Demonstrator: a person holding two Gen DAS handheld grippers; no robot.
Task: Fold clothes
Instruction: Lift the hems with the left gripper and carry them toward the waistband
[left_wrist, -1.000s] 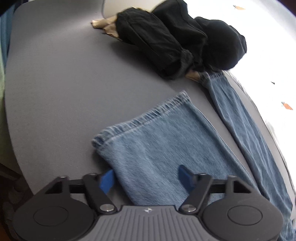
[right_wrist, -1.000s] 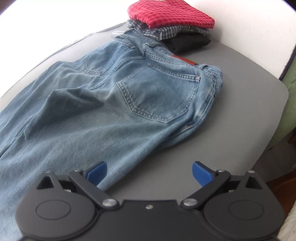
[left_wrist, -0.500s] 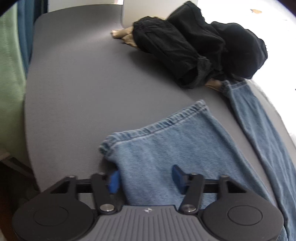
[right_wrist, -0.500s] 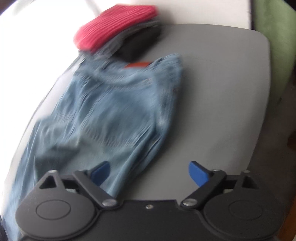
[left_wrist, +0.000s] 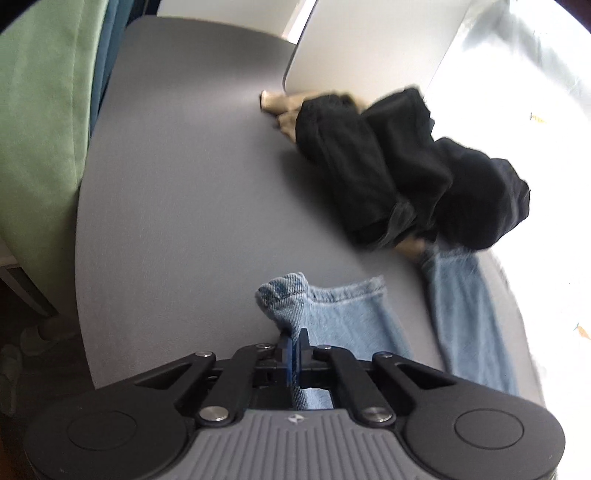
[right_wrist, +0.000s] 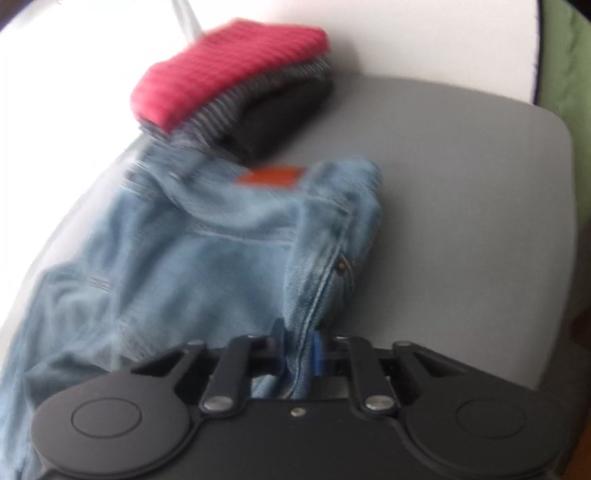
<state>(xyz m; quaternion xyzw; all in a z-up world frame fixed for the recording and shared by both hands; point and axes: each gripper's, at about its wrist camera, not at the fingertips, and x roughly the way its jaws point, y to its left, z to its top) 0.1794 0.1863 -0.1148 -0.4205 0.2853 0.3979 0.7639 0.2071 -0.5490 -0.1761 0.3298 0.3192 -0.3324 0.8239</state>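
Now, left gripper (left_wrist: 294, 345): blue pads pressed together on the corner of a jeans leg hem (left_wrist: 284, 295), denim pinched flat between them. That corner stands bunched just ahead of the fingertips; the remaining hem edge lies on the grey table (left_wrist: 177, 206) to the right of the fingers. Second jeans leg (left_wrist: 461, 306) runs along the table's far-right side, apart from the first. Beyond the fingers and to their right, a heap of black clothing (left_wrist: 406, 173) with a bit of tan cloth (left_wrist: 280, 107) showing from under it. Green fabric (left_wrist: 37, 129) hangs off to the left of the table.

Right gripper (right_wrist: 300, 352): jaws closing, a thick fold of the jeans (right_wrist: 207, 258) at the side seam between the blue pads, which touch it on both sides. Waistband with orange-brown patch (right_wrist: 271, 176) lies ahead of the fingers; the seat spreads to their left. Picture is motion-blurred. Farther ahead and left of the fingers, a folded stack (right_wrist: 236, 88) sits touching the waistband: red knit on top, striped or checked piece under it, dark piece lowest. Bare table to the right of the fingers.
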